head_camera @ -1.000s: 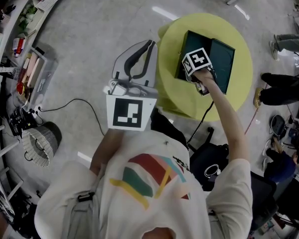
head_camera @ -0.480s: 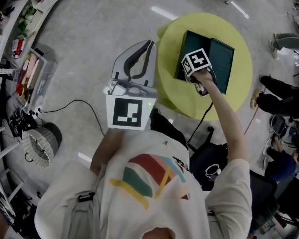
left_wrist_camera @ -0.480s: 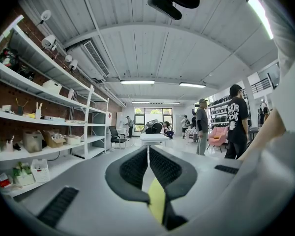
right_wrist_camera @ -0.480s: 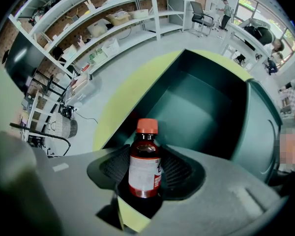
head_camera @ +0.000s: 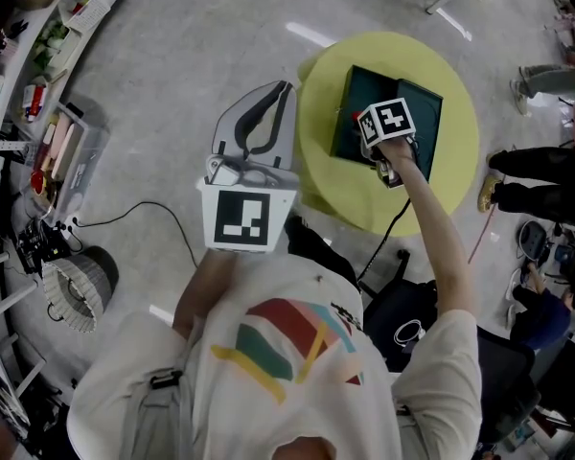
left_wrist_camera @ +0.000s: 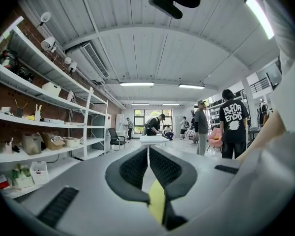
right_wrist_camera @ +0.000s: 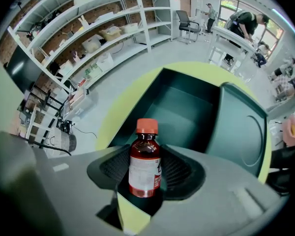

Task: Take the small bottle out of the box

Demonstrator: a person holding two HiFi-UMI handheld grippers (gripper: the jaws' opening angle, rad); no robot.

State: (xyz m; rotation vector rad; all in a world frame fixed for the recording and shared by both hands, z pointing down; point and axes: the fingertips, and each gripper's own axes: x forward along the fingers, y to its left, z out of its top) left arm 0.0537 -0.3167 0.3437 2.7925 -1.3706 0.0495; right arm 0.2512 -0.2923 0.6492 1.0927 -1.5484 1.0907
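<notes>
A small brown bottle (right_wrist_camera: 144, 163) with an orange-red cap and a white label stands upright between the pads of my right gripper (right_wrist_camera: 145, 157), which is shut on it. Below it lies the open dark green box (right_wrist_camera: 179, 109), its lid (right_wrist_camera: 241, 132) folded out to the right. In the head view the right gripper (head_camera: 369, 127) hovers over the box (head_camera: 350, 113) on the round yellow table (head_camera: 460, 151), and only the bottle's red cap (head_camera: 356, 116) shows. My left gripper (head_camera: 284, 88) hangs over the floor left of the table, shut and empty (left_wrist_camera: 147, 149).
Shelving with bins (head_camera: 48, 75) lines the left wall, and a cable (head_camera: 144, 204) runs across the grey floor. People (head_camera: 546, 175) stand at the right of the table. A black bag (head_camera: 407, 319) sits by the person's feet.
The right gripper has shifted slightly over the box with the bottle, and the red cap now shows beside its marker cube. The left gripper has stayed in place.
</notes>
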